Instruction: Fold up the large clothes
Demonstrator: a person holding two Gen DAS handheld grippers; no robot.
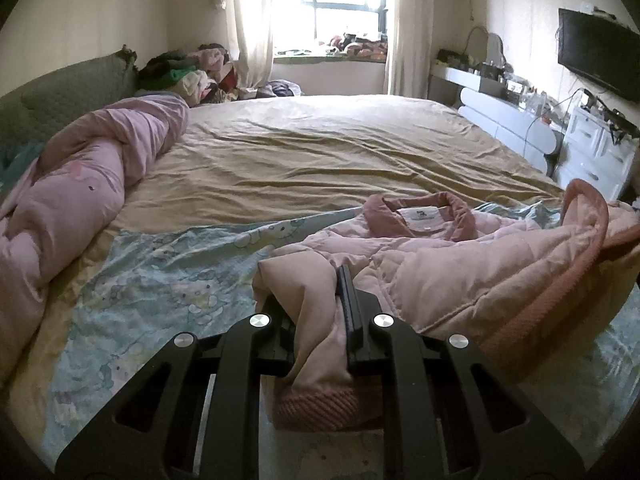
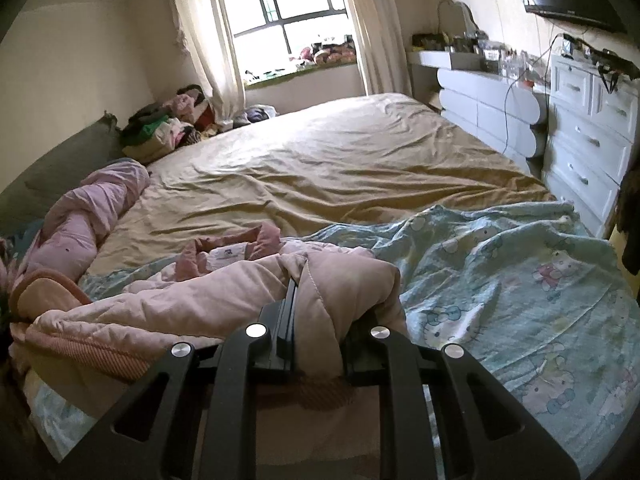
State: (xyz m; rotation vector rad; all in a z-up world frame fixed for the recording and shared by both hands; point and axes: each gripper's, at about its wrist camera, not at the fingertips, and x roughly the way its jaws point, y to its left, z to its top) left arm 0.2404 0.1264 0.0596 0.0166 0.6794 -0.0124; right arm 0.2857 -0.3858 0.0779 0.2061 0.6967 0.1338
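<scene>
- Your left gripper (image 1: 320, 300) is clamped on a bunched fold of the pink jacket (image 1: 460, 272); the cloth fills the gap between its black fingers (image 1: 348, 304) and spills out below them.
- Your right gripper (image 2: 316, 308) is likewise closed on the jacket (image 2: 180, 308), with a padded fold wedged between its fingers and draped over the right one.
- The jacket lies crumpled on the near part of the bed, stretched between your two grippers, resting on the blue cartoon blanket (image 2: 500, 280).
- Its darker pink collar (image 1: 424, 212) with a white label (image 1: 422, 216) points away from you, towards the tan sheet (image 1: 320, 152).
- A ribbed cuff (image 1: 316, 408) hangs just under your left gripper.
- A rolled pink quilt (image 1: 80, 184) lies along the left edge of the bed, beside the green headboard (image 1: 68, 96), well apart from the jacket.
- A heap of clothes (image 2: 168, 124) sits at the far left corner, near the window (image 2: 288, 8).
- White drawers (image 2: 584, 136) stand along the right side of the bed.
</scene>
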